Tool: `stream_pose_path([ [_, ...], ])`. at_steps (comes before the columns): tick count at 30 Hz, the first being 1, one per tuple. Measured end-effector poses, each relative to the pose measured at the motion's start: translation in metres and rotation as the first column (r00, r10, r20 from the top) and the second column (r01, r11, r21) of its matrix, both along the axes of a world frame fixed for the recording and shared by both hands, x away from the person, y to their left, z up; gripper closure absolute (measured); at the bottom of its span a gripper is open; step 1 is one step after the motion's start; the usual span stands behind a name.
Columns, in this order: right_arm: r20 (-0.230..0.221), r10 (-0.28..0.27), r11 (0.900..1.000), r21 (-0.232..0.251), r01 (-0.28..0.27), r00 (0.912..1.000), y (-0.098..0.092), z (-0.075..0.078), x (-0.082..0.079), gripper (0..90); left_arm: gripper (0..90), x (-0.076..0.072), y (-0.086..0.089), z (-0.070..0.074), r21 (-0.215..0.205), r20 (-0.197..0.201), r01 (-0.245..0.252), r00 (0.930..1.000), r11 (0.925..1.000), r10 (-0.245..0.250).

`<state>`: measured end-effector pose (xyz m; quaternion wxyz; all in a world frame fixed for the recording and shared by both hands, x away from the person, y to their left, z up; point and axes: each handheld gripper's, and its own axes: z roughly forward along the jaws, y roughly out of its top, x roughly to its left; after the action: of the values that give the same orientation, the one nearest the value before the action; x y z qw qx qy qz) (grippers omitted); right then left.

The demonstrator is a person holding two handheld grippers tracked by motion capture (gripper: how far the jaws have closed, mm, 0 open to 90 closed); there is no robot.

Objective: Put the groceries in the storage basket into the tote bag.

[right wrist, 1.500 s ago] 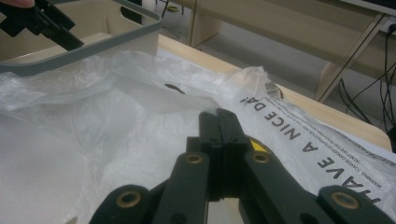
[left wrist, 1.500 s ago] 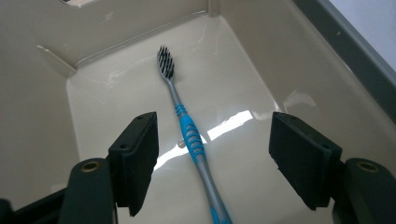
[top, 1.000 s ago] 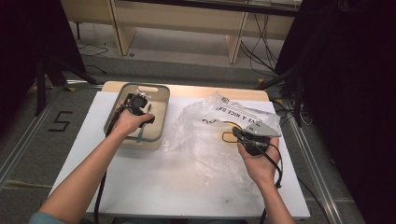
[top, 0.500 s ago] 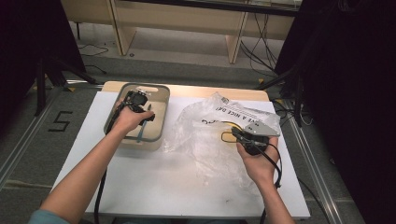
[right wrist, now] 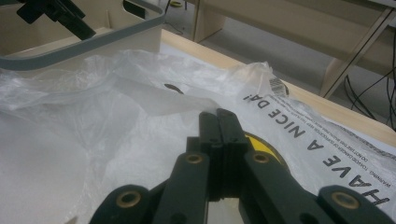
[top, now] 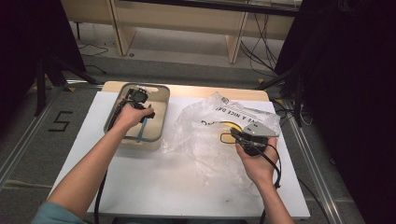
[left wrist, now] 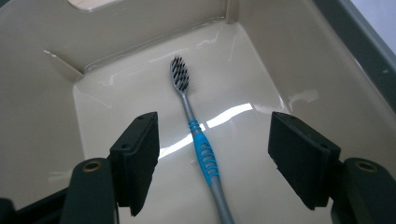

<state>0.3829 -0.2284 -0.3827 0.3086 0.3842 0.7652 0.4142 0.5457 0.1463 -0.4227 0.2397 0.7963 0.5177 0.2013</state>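
Note:
A toothbrush (left wrist: 198, 135) with a grey and blue handle and dark bristles lies flat on the floor of a beige bin (left wrist: 46, 93). My left gripper (left wrist: 215, 123) hangs just above it, jaws open on either side of the handle and clear of it. From above, the left gripper (top: 140, 109) reaches down into the bin (top: 161, 93), with the blue handle (top: 141, 131) showing below the hand. My right gripper (right wrist: 218, 114) is shut, and a fold of the clear plastic bag (right wrist: 93, 116) runs into its tips. In the high view the right gripper (top: 236, 135) sits at the bag's (top: 205, 140) right side.
The bag bears black lettering (right wrist: 336, 149) and something yellow (top: 229, 126) lies inside it. The bin's grey rim (right wrist: 93, 42) stands beyond the bag's left side. The white tabletop (top: 163, 186) stretches toward the person, whose forearms come in from the bottom.

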Motion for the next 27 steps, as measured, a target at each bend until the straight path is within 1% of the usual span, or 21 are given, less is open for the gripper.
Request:
stream_pose_path([
  [2, -0.002, -0.001, 1.000, -0.001, 0.001, 1.0000, 0.000, 0.000, -0.001, 90.0, 34.2, 0.003, -0.001, -0.002, 0.000, -0.015, 0.001, 0.9999, 1.0000, -0.001],
  [6, -0.002, -0.003, 1.000, -0.002, 0.003, 1.0000, 0.000, 0.000, -0.001, 90.0, 36.0, 0.005, -0.002, -0.006, 0.002, -0.028, -0.004, 0.9996, 1.0000, 0.004],
  [7, 0.000, -0.003, 1.000, -0.002, 0.003, 1.0000, 0.000, 0.000, 0.000, 90.0, 36.2, 0.007, -0.002, -0.009, -0.001, -0.041, -0.009, 0.9991, 1.0000, 0.009],
  [8, 0.000, -0.003, 1.000, -0.002, 0.003, 1.0000, 0.000, 0.000, -0.001, 90.0, 36.3, 0.007, -0.002, -0.009, -0.001, -0.041, -0.009, 0.9991, 1.0000, 0.009],
  [9, 0.000, -0.002, 1.000, -0.003, 0.002, 1.0000, 0.000, -0.001, -0.001, 90.0, 36.4, 0.008, -0.002, -0.012, -0.001, -0.058, -0.011, 0.9983, 0.9999, 0.011],
  [12, -0.001, -0.005, 1.000, -0.002, 0.004, 1.0000, 0.000, -0.001, -0.001, 90.0, 36.9, 0.010, 0.000, -0.013, -0.013, -0.062, -0.023, 0.9979, 0.9997, 0.022],
  [13, 0.000, -0.005, 1.000, -0.002, 0.005, 1.0000, 0.000, 0.000, -0.001, 90.0, 37.1, 0.011, 0.001, -0.015, -0.006, -0.066, -0.028, 0.9974, 0.9996, 0.028],
  [17, 0.000, -0.002, 1.000, -0.003, 0.002, 1.0000, 0.000, 0.000, -0.001, 90.0, 37.4, 0.012, 0.003, -0.017, -0.006, -0.075, -0.037, 0.9965, 0.9993, 0.036],
  [20, -0.001, -0.002, 1.000, -0.001, 0.002, 1.0000, 0.000, 0.000, -0.001, 90.0, 37.7, 0.014, 0.005, -0.020, -0.007, -0.087, -0.044, 0.9953, 0.9990, 0.043],
  [21, 0.000, -0.003, 1.000, -0.001, 0.003, 1.0000, 0.000, 0.000, -0.001, 90.0, 37.7, 0.015, 0.005, -0.022, -0.001, -0.096, -0.047, 0.9943, 0.9989, 0.046],
  [22, 0.000, -0.003, 1.000, -0.001, 0.003, 1.0000, 0.000, 0.000, -0.001, 90.0, 37.7, 0.015, 0.005, -0.022, -0.001, -0.096, -0.047, 0.9943, 0.9989, 0.046],
  [23, 0.000, -0.003, 1.000, -0.001, 0.003, 1.0000, -0.001, 0.000, -0.001, 90.0, 37.8, 0.016, 0.005, -0.024, 0.003, -0.106, -0.047, 0.9932, 0.9989, 0.047],
  [27, 0.000, -0.003, 1.000, -0.001, 0.003, 1.0000, -0.001, 0.000, -0.001, 90.0, 39.4, 0.017, 0.004, -0.027, 0.012, -0.120, -0.041, 0.9918, 0.9991, 0.042],
])
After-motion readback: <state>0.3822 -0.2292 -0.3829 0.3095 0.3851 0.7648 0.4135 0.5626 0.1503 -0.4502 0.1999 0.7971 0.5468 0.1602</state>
